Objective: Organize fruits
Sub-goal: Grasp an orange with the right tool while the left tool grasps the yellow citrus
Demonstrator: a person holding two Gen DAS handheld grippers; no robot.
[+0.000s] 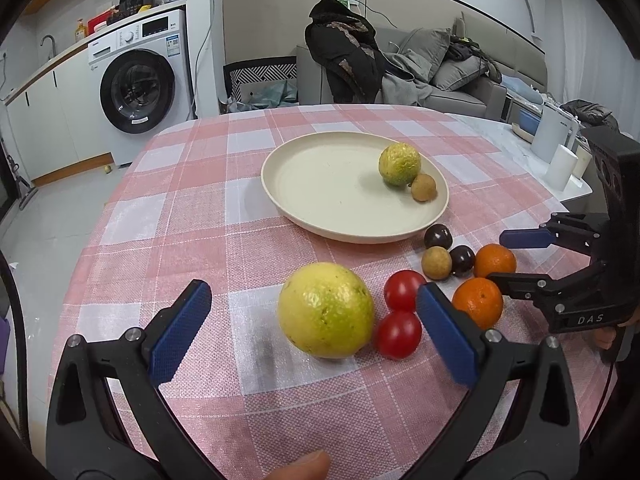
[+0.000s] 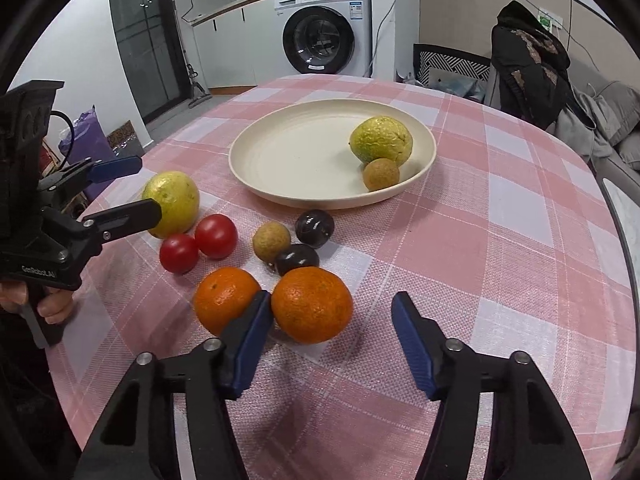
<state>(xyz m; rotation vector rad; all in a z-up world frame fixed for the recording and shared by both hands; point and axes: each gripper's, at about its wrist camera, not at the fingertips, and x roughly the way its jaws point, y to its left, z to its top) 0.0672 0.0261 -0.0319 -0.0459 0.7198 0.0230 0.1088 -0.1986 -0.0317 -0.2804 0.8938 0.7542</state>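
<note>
Fruit sorting on cloth-covered bench [image 2: 500, 208], grasp stage.
Right hand-held gripper [image 2: 332, 312], half open, straddles round orange tangerine [image 2: 312, 304] without gripping; left hand-held gripper [image 1: 316, 320], wide open, brackets yellow-green guava [image 1: 326, 310]; both probably bound for cream round plate [image 2: 288, 160].

2 close wrist views (shared plate [image 1: 304, 224])

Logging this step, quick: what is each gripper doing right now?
Left gripper: open, its fingers either side of the big yellow-green fruit, not holding it.
Right gripper: open, around an orange, right finger clear of it.
</note>
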